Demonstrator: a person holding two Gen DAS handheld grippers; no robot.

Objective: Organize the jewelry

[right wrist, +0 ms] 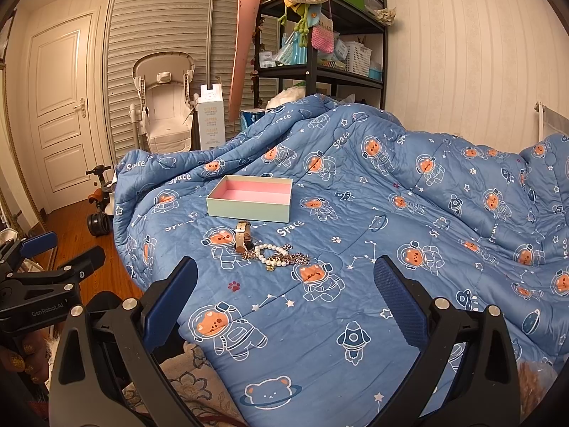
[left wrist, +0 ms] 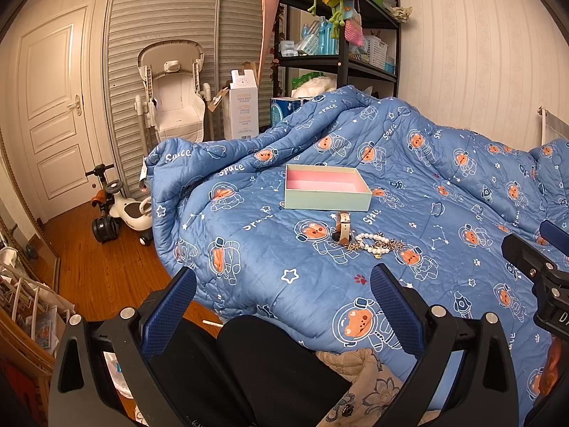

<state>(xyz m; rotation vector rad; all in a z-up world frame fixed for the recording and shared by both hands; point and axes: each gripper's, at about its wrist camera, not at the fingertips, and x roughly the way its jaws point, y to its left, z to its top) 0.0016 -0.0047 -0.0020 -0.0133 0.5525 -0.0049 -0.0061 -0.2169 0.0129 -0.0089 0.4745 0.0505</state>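
Note:
An open pale green box with a pink inside sits on the blue space-print quilt; it also shows in the right wrist view. Just in front of it lie a watch with a beige strap, a pearl bracelet and a gold chain, bunched together. My left gripper is open and empty, low at the bed's near edge, short of the jewelry. My right gripper is open and empty, just short of the jewelry.
A black shelf of clutter stands behind the bed. A white baby chair, a tall white carton and a ride-on toy stand on the wooden floor at left. A rack is at far left.

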